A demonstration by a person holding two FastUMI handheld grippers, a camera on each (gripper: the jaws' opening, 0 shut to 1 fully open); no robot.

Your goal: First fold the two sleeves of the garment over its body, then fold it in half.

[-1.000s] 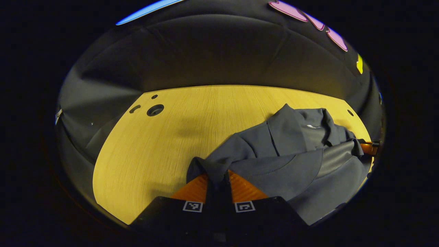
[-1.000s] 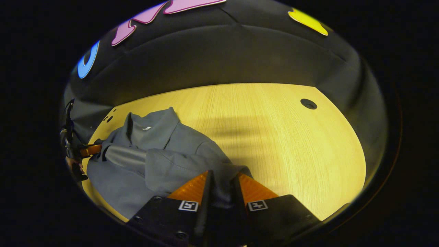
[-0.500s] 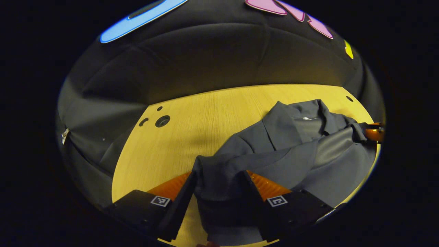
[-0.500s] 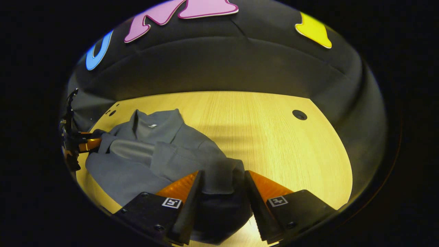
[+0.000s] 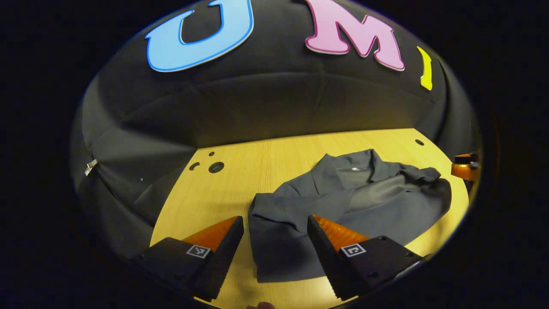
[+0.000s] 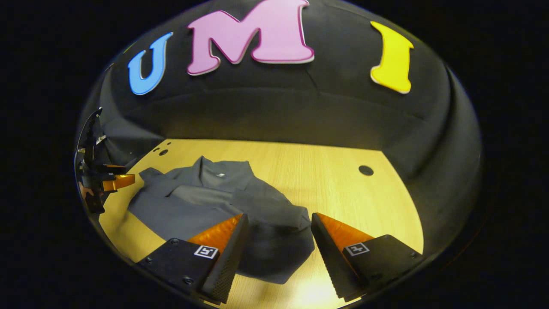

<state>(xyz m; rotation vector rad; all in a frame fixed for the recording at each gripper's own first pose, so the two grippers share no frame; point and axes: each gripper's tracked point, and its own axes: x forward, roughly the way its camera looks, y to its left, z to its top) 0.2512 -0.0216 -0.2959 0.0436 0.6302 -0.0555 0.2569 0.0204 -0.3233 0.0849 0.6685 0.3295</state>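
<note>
Garment (image 5: 343, 201) lies on the bench (image 5: 257, 159) just ahead of both jaws, which a moment ago pinched its sleeves and now gape wide, so the sleeves look folded and halving comes next.

Right claw (image 6: 276, 223) spread wide, raised above gray garment (image 6: 214, 201). Garment lies folded on wooden tabletop (image 6: 334, 189), collar toward booth wall. Left claw (image 6: 124, 180) at far left edge, just beside garment, state unclear.
</note>
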